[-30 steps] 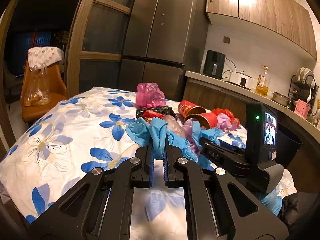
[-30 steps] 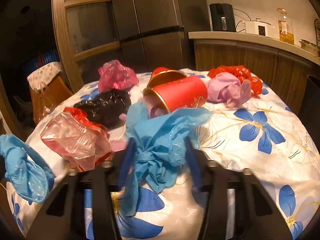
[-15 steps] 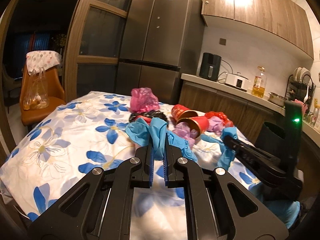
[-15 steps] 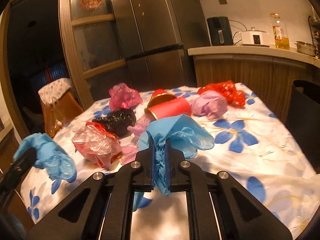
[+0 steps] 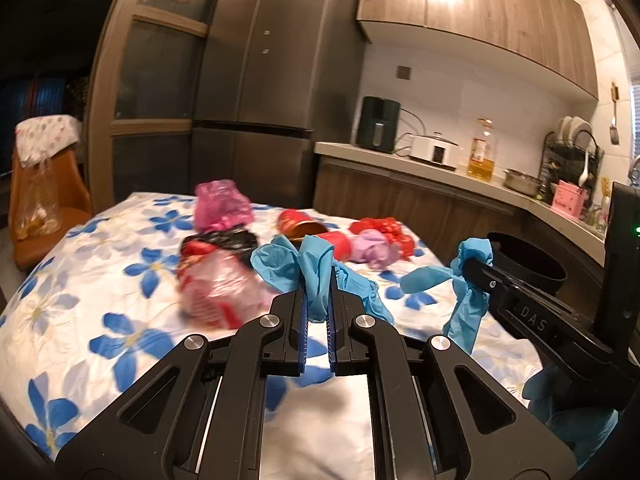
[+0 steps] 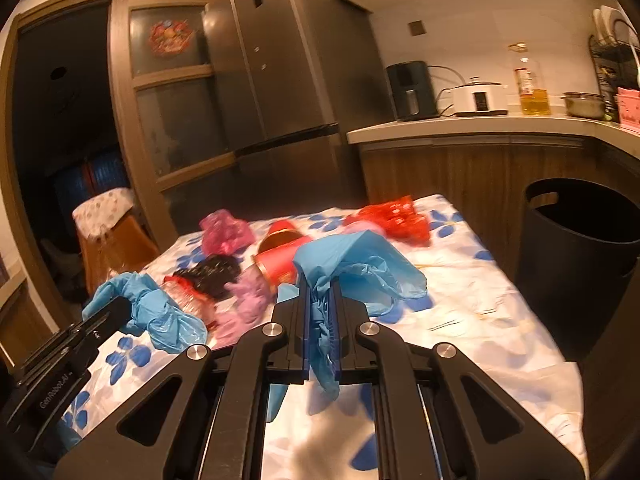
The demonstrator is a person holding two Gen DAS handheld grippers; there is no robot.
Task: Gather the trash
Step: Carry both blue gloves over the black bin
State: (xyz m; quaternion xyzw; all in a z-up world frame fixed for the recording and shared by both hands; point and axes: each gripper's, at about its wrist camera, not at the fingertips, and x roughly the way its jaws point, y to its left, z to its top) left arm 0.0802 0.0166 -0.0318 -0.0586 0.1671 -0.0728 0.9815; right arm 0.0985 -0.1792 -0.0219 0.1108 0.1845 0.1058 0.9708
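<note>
The clear red-and-pink plastic bag (image 5: 218, 292) is motion-blurred, and the black trash bin (image 6: 580, 256) gets cut off by the right edge.

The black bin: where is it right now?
In the right wrist view the bin stands on the floor off the table's right edge, below the counter; in the left wrist view it shows behind the right gripper.

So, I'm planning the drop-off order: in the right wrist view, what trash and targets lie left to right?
Blue glove in the left gripper → pink bag → blue glove in the right gripper → red crumpled plastic → black bin.
</note>
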